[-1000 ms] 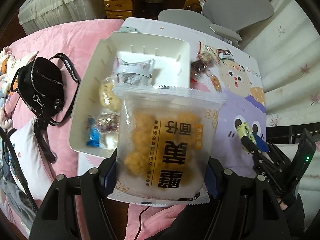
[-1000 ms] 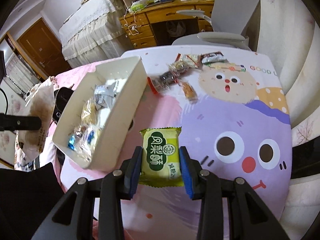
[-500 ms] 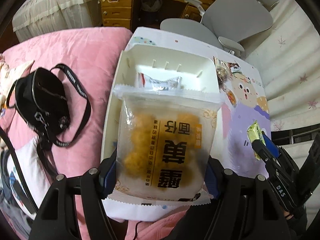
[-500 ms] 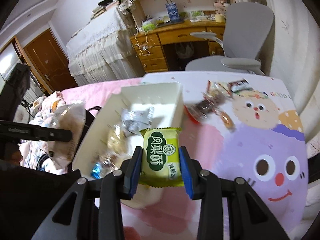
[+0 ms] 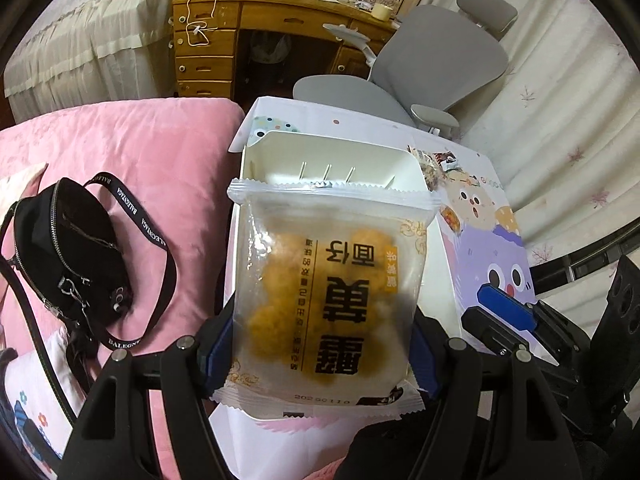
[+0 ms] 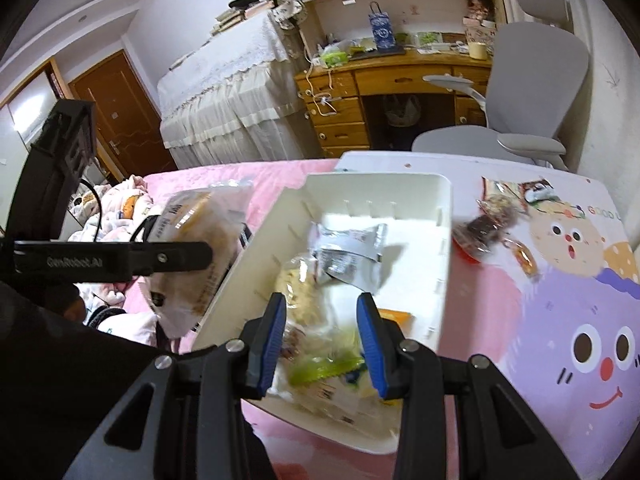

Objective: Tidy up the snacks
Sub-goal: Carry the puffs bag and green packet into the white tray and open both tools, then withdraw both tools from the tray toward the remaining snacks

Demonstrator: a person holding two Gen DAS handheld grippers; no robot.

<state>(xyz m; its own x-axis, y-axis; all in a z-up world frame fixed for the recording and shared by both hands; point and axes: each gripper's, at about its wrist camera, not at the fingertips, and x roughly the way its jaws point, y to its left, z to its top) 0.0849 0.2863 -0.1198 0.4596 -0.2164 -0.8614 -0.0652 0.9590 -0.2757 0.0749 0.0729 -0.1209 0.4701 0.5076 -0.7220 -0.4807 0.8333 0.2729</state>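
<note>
L wrist: we find the left hand-held gripper [image 5: 320, 344] pinching 1 snack bag [image 5: 328, 288] above the white bin [image 5: 340, 156], poised for drop-in. R wrist: right hand-held gripper [image 6: 322, 340] spread, nothing between its jaws, over the bin's packets [image 6: 348, 248]; likely just unloaded.

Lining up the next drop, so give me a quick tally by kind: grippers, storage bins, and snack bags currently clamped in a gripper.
Grippers: 2, the left gripper and the right gripper
White bin: 1
Snack bags clamped: 1, the large puff bag, in the left gripper; nothing sits between the right one's pads
Total: 4
</note>
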